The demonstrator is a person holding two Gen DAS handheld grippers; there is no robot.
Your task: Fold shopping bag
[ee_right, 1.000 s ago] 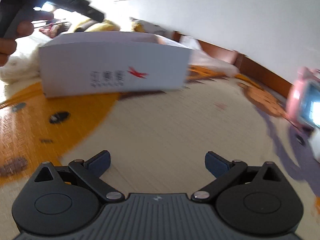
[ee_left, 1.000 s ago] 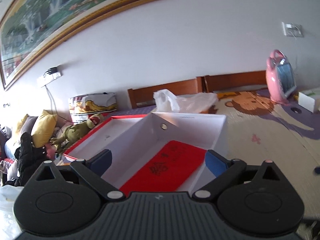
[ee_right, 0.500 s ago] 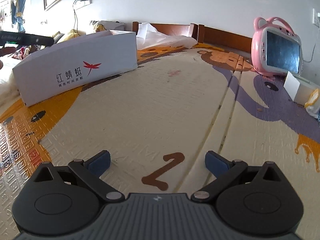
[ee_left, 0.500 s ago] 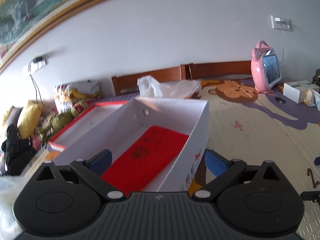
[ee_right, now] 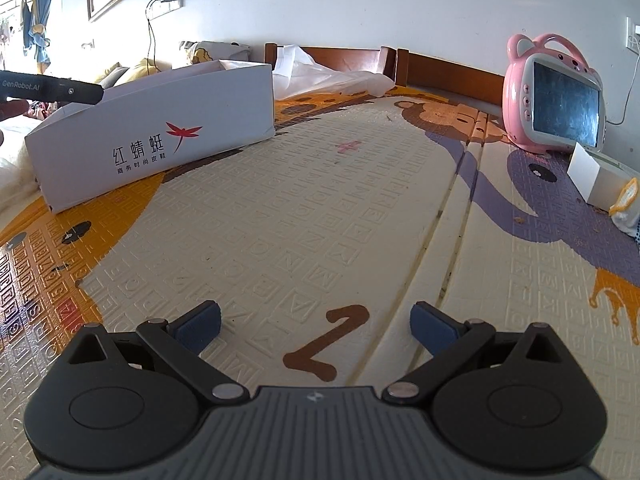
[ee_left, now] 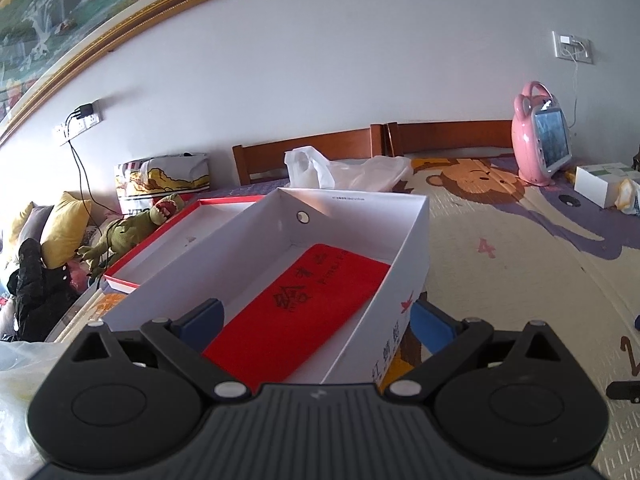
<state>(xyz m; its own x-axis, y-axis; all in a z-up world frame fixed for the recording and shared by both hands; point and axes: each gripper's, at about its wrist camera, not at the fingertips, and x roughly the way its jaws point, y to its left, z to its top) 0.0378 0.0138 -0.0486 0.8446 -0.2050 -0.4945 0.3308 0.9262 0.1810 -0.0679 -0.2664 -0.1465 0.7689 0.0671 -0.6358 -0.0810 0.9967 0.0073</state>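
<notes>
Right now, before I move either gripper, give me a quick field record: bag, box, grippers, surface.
bag: white plastic bag, crumpled, lying beyond the box's far end, by the wooden rail
box: open white shoe box, red folded item flat inside
lid: red-edged lid beside the box
left gripper: open, above the box's near end, holding nothing
right gripper: open, over bare play mat, holding nothing
other: pink bear-shaped tablet upright, far right
</notes>
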